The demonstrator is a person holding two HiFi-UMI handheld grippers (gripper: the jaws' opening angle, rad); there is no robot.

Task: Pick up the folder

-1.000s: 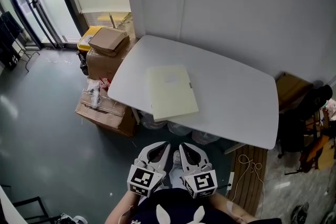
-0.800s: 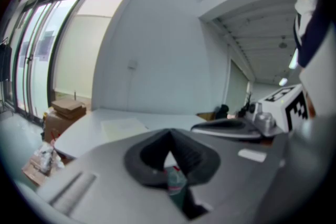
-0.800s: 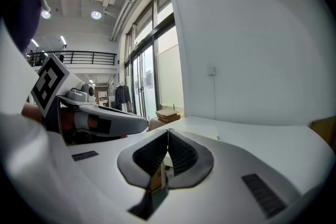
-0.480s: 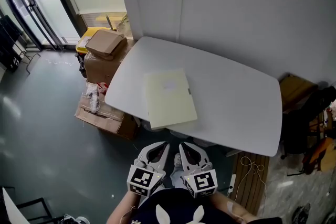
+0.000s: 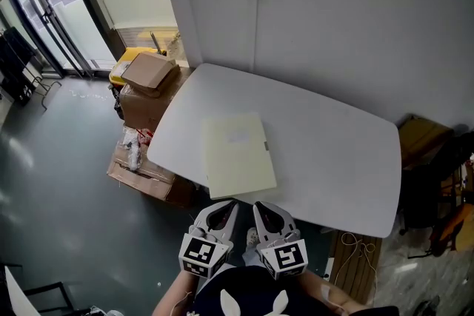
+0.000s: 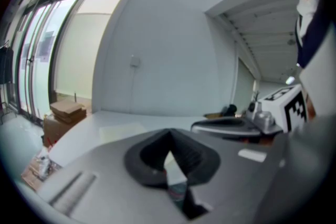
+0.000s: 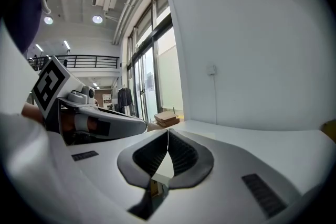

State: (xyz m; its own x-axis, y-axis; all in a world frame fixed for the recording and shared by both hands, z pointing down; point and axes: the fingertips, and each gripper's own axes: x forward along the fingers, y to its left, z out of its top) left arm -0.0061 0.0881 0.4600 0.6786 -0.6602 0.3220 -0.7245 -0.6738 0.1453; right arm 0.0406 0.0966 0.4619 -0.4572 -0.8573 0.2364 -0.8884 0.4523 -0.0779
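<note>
Pale yellow folder [image 5: 238, 155] lies flat near the front edge of the worktop [image 5: 333, 152]. Left tool [image 5: 225, 205] and right tool [image 5: 265, 206], both closed and empty, hover short of it. Unopened, they may just shove it.

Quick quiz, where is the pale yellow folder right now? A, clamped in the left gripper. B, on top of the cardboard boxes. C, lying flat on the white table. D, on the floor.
C: the folder lies flat on the white table, near its front edge, while the left gripper and right gripper are shut, empty and short of it.
</note>
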